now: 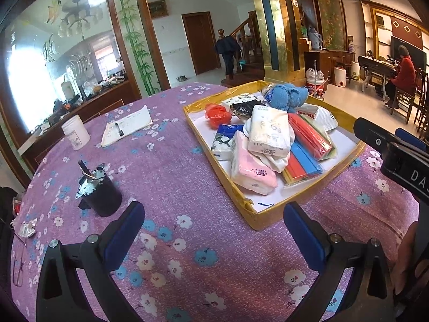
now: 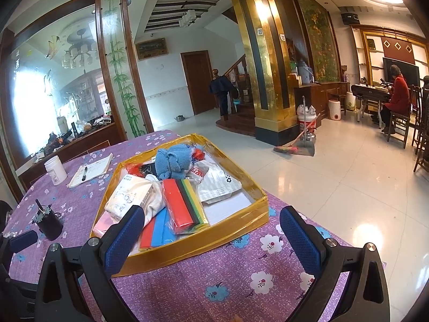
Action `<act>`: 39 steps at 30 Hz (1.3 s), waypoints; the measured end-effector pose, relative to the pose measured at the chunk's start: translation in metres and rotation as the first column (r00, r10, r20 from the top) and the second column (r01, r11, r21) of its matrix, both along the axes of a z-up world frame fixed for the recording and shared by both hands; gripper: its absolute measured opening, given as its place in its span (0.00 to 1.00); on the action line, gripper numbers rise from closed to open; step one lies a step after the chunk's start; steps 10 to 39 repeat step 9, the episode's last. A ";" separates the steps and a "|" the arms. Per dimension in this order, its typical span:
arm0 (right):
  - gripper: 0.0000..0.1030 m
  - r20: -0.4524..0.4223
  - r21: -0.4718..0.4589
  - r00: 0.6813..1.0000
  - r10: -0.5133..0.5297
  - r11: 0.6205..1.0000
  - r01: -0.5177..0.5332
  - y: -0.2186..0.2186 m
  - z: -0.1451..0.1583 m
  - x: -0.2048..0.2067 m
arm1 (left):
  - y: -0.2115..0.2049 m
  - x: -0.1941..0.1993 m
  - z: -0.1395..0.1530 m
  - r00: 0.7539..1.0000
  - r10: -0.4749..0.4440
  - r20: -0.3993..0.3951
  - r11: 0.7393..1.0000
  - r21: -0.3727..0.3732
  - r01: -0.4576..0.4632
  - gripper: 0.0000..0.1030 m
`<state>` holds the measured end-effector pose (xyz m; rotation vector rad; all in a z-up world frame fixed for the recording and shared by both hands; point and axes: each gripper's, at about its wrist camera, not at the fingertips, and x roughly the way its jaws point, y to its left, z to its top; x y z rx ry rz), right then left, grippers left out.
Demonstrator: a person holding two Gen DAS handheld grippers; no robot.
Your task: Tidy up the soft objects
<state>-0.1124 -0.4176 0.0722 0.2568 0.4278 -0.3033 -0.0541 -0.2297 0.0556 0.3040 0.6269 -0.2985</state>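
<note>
A shallow yellow-taped box (image 1: 257,216) (image 2: 214,241) sits on the purple flowered tablecloth (image 1: 174,177). It holds soft items: a pink tissue pack (image 1: 252,169), a white tissue pack (image 1: 270,131) (image 2: 128,197), a blue towel (image 1: 287,95) (image 2: 173,161), a red plastic bag (image 1: 217,114), a pack of coloured sheets (image 1: 308,134) (image 2: 179,204) and a white bag (image 2: 218,185). My left gripper (image 1: 214,228) is open and empty, above the cloth at the box's near corner. My right gripper (image 2: 211,230) is open and empty, over the box's near edge; it also shows at the right in the left wrist view (image 1: 396,155).
On the cloth left of the box stand a black cup with a spoon (image 1: 100,193) (image 2: 49,224), a white jar (image 1: 75,132) (image 2: 55,170) and a notepad with a pen (image 1: 126,126) (image 2: 89,173). A wrapper (image 1: 26,229) lies near the table's left edge. Tiled floor (image 2: 335,187) lies beyond the table on the right.
</note>
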 end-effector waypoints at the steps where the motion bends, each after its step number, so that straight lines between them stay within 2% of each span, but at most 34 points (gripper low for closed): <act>1: 0.99 0.001 -0.004 1.000 -0.002 1.000 0.002 0.001 0.000 -0.001 | -0.001 -0.001 0.000 1.000 -0.002 0.001 1.000 0.002 0.002 1.00; 39: 0.99 -0.006 -0.005 1.000 -0.004 1.000 0.004 0.000 0.001 -0.001 | 0.003 -0.005 0.003 1.000 -0.008 -0.001 1.000 -0.014 0.008 1.00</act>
